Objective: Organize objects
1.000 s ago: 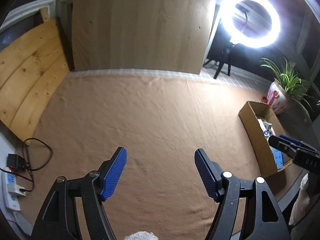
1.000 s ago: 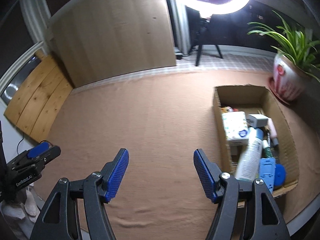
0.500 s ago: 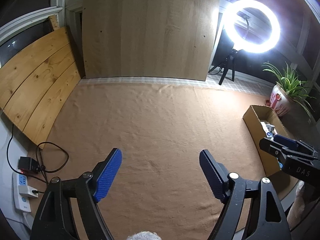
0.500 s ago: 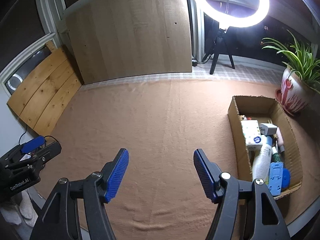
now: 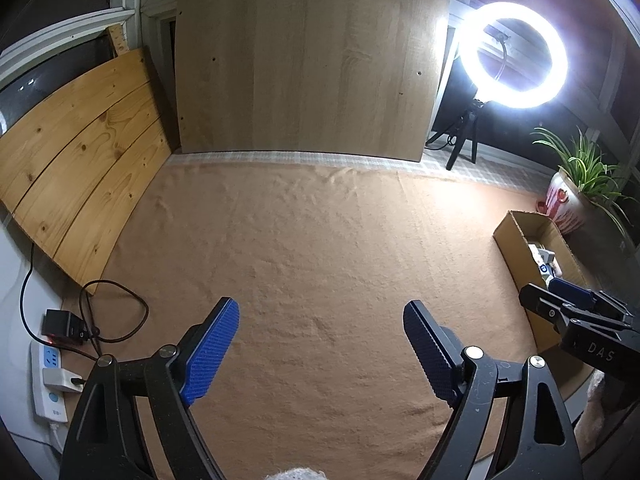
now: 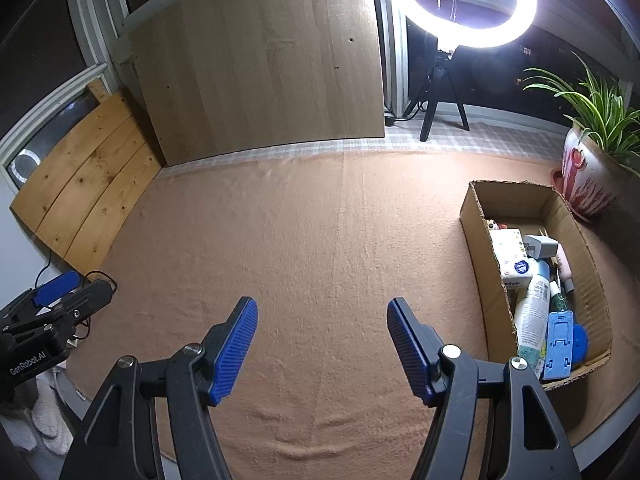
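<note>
While both tools hang above the brown cloth (image 6: 320, 240), the left gripper (image 5: 320, 348) has its blue pads spread wide with nothing between them, and the right gripper (image 6: 322, 344) is likewise released and bare. The cardboard box (image 6: 478, 236) sits near the cloth's right edge, just beside the potted plant (image 6: 588, 172); inside it lie a tissue pack (image 6: 512, 260), a white bottle (image 6: 532, 320), a blue plastic piece (image 6: 558, 344) and a white charger (image 6: 540, 246), crowded together. Left of the box a broad stretch of cloth runs to the leaning pine boards (image 5: 80, 168) and back to the upright wood panel (image 5: 304, 64). A ring light (image 6: 456, 4) stands behind. At the left edge lies a power strip (image 5: 48, 380) with black cable.
</note>
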`<state>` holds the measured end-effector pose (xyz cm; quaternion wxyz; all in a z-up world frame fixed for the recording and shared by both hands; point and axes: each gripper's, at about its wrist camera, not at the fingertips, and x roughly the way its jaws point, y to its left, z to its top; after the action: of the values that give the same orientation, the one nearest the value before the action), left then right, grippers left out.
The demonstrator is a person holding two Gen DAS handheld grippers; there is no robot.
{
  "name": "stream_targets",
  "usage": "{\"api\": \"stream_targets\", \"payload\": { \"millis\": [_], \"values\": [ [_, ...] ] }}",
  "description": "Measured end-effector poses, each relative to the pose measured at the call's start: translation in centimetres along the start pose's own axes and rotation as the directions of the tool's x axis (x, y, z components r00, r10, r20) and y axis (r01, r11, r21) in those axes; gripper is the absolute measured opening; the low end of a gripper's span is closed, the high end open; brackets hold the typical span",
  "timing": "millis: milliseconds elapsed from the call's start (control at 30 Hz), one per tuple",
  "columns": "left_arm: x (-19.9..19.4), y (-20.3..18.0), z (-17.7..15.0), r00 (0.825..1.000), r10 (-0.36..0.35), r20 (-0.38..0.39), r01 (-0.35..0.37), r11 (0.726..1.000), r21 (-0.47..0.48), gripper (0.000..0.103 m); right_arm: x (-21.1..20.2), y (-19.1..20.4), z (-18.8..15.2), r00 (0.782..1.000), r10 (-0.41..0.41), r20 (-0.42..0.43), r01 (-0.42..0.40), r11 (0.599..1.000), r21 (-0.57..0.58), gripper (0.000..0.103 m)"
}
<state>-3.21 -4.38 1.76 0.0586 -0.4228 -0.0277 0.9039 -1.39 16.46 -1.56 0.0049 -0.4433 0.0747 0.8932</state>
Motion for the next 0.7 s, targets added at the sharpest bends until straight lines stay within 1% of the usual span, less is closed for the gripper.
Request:
{"api": "stream_targets", "payload": {
  "millis": [700],
  "values": [
    [0.23,0.05,0.49,1.0,0.001,0.004,-0.001,1.0,-0.002,0.087,0.19,-0.3,0.21,1.0,-0.004,-0.002,0.004,1.0,0.002,0.063]
  ]
}}
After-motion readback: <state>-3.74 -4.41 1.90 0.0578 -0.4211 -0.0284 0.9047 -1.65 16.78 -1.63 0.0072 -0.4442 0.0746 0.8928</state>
